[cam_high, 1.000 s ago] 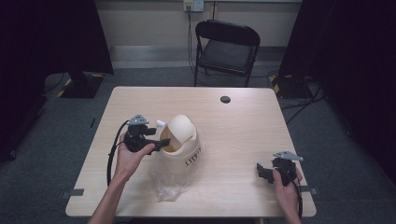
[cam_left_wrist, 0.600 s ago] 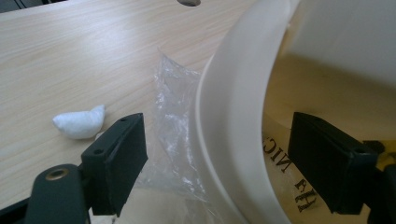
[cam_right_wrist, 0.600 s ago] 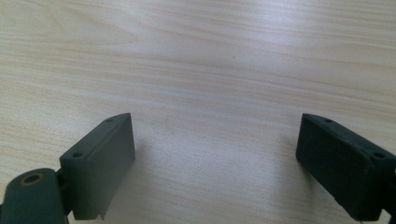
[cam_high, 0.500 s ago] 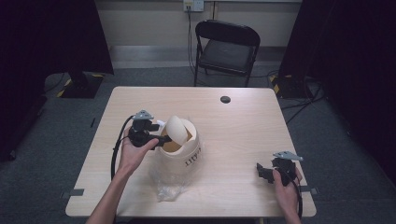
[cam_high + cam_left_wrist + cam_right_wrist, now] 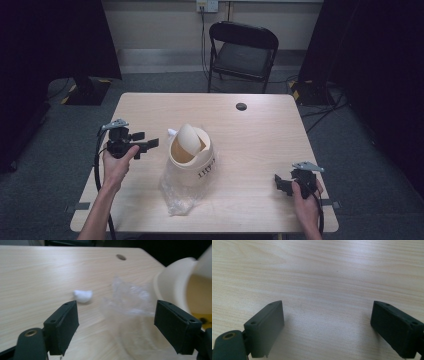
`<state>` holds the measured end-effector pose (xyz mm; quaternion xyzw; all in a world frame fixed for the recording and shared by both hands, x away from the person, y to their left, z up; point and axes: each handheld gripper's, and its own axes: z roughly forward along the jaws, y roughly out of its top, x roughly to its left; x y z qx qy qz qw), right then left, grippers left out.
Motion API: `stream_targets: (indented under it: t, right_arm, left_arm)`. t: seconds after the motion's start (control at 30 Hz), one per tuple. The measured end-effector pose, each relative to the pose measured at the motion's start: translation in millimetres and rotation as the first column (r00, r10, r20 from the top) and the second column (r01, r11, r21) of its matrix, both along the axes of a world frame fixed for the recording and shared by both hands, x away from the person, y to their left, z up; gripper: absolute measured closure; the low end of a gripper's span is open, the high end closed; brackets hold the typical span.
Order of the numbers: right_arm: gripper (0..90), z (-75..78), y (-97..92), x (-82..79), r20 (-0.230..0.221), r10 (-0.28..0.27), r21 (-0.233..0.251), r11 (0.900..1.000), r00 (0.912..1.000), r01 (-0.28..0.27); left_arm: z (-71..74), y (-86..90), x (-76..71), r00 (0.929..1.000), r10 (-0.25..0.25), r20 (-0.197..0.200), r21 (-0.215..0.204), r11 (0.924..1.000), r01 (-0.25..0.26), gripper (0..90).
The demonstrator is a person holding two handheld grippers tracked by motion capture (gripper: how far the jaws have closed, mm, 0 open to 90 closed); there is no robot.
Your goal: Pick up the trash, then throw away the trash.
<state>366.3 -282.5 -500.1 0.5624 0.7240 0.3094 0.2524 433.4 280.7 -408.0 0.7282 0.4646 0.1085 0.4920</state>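
A cream bin (image 5: 196, 160) with a tilted swing lid (image 5: 189, 138) stands mid-table, and a clear plastic bag (image 5: 176, 194) is bunched around its base. A small white wad (image 5: 172, 132) lies on the table just left of the bin. My left gripper (image 5: 146, 145) hovers left of the bin, open and empty. In the left gripper view the white wad (image 5: 83, 295) and the clear plastic bag (image 5: 130, 300) lie beyond the jaws, with the bin (image 5: 177, 285) at the right. Near the table's front right corner my right gripper (image 5: 281, 184) rests open over bare wood (image 5: 324, 277).
The wooden table (image 5: 150, 107) has a dark cable hole (image 5: 241, 106) near its far edge. A black folding chair (image 5: 243, 50) stands behind the table. Dark curtains hang at both sides.
My left gripper has pulled away to the left from the bin's lid, with nothing in its jaws. The right gripper has stayed where it was.
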Motion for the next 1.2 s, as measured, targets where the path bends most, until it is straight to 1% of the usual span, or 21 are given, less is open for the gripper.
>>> stream_targets:
  t: [0.07, 0.13, 0.17, 0.27, 0.3, 0.4, 0.43, 0.5, 0.53, 0.6, 0.67, 0.7, 0.73, 0.77, 0.8, 0.83, 0.97, 1.0, 1.07, 1.17, 1.2]
  right_arm:
    - [10.7, 0.0, 0.1, 0.0, 0.001, -0.001, 0.000, 1.0000, 1.0000, 0.001]
    - [10.7, 0.0, 0.0, 0.0, 0.000, 0.000, 0.000, 1.0000, 1.0000, 0.000]
    - [10.7, 0.0, 0.0, 0.0, 0.000, 0.000, 0.000, 1.0000, 1.0000, 0.000]
    - [10.7, 0.0, 0.0, 0.0, 0.000, 0.000, 0.000, 1.0000, 1.0000, 0.000]
    - [10.7, 0.0, 0.0, 0.0, 0.000, 0.000, 0.000, 1.0000, 1.0000, 0.000]
    - [10.7, 0.0, 0.0, 0.0, 0.000, 0.000, 0.000, 1.0000, 1.0000, 0.000]
    - [10.7, 0.0, 0.0, 0.0, 0.000, 0.000, 0.000, 1.0000, 1.0000, 0.000]
    - [10.7, 0.0, 0.0, 0.0, 0.000, 0.000, 0.000, 1.0000, 1.0000, 0.000]
    - [10.7, 0.0, 0.0, 0.0, 0.000, 0.000, 0.000, 1.0000, 1.0000, 0.000]
    - [10.7, -0.1, 0.0, 0.0, 0.001, -0.001, 0.000, 1.0000, 1.0000, 0.001]
    - [10.7, 0.0, 0.0, 0.0, 0.000, 0.000, 0.000, 1.0000, 1.0000, 0.000]
    - [10.9, 0.0, 0.1, -0.1, 0.001, 0.000, -0.001, 1.0000, 1.0000, 0.000]
    - [10.9, 0.0, 0.1, -0.1, 0.002, 0.000, -0.001, 1.0000, 1.0000, 0.000]
    - [10.9, 0.0, 0.1, -0.1, 0.002, 0.000, -0.001, 1.0000, 1.0000, 0.000]
    - [10.9, -0.1, 0.1, -0.1, 0.001, 0.000, -0.001, 1.0000, 1.0000, 0.000]
    - [10.9, 0.0, 0.1, -0.1, 0.001, 0.000, 0.000, 1.0000, 1.0000, 0.000]
    - [10.9, 0.0, 0.1, -0.1, 0.001, 0.000, -0.001, 1.0000, 1.0000, 0.000]
    - [10.9, 0.0, 0.0, -0.1, 0.001, 0.000, 0.000, 1.0000, 1.0000, 0.000]
    - [10.9, 0.0, 0.1, -0.1, 0.001, 0.000, -0.001, 1.0000, 1.0000, 0.000]
    - [10.9, 0.0, 0.0, -0.1, 0.000, 0.001, 0.000, 1.0000, 1.0000, -0.001]
    - [10.9, 0.0, 0.0, -0.1, 0.000, 0.001, 0.000, 1.0000, 1.0000, -0.001]
  left_arm:
    - [-7.5, 0.9, 9.4, 0.9997, 0.021, -0.015, 0.051, 0.9985, -0.020, 20.2]
    - [-10.1, -0.1, 12.7, 0.9995, 0.026, -0.017, 0.060, 0.9979, -0.025, 20.8]
    - [-16.0, -0.8, 20.0, 0.9995, 0.024, -0.021, 0.068, 0.9974, -0.022, 22.6]
    - [-22.7, -1.3, 27.9, 0.9991, 0.032, -0.027, 0.055, 0.9980, -0.030, 24.3]
    - [-26.5, -2.0, 38.2, 0.9989, 0.021, -0.041, 0.080, 0.9966, -0.018, 24.3]
    - [-28.6, -4.6, 54.1, 0.9987, 0.026, -0.044, 0.101, 0.9946, -0.021, 24.3]
    - [-28.6, -4.6, 54.1, 0.9987, 0.026, -0.044, 0.101, 0.9946, -0.021, 24.3]
    - [-31.0, -7.9, 69.5, 0.9986, 0.021, -0.049, 0.103, 0.9945, -0.016, 24.2]
    - [-31.0, -7.9, 69.5, 0.9986, 0.021, -0.049, 0.103, 0.9945, -0.016, 24.3]
    - [-34.4, -11.1, 79.0, 0.9987, 0.009, -0.050, 0.112, 0.9937, -0.003, 24.2]
    - [-39.3, -17.0, 87.9, 0.9976, 0.001, -0.069, 0.142, 0.9899, 0.009, 24.0]
    - [-43.6, -25.2, 93.3, 0.9975, -0.008, -0.070, 0.184, 0.9827, 0.021, 24.2]
    - [-46.2, -27.9, 95.5, 0.9980, -0.005, -0.064, 0.196, 0.9805, 0.017, 25.1]
    - [-46.2, -27.9, 95.5, 0.9980, -0.005, -0.064, 0.196, 0.9805, 0.017, 25.2]
    - [-52.6, -31.9, 102.1, 0.9952, -0.018, -0.097, 0.204, 0.9783, 0.037, 25.0]
    - [-55.3, -34.2, 105.3, 0.9941, -0.022, -0.106, 0.208, 0.9770, 0.044, 24.8]
    - [-59.3, -40.3, 113.1, 0.9939, -0.037, -0.104, 0.204, 0.9773, 0.057, 22.6]
    - [-60.7, -42.7, 116.2, 0.9927, -0.039, -0.114, 0.205, 0.9768, 0.062, 21.4]
    - [-65.0, -48.0, 125.0, 0.9911, -0.040, -0.127, 0.222, 0.9728, 0.067, 21.5]
    - [-70.2, -48.7, 129.9, 0.9888, -0.041, -0.144, 0.206, 0.9761, 0.070, 23.9]
    - [-70.2, -48.7, 129.9, 0.9888, -0.041, -0.144, 0.206, 0.9761, 0.070, 27.5]
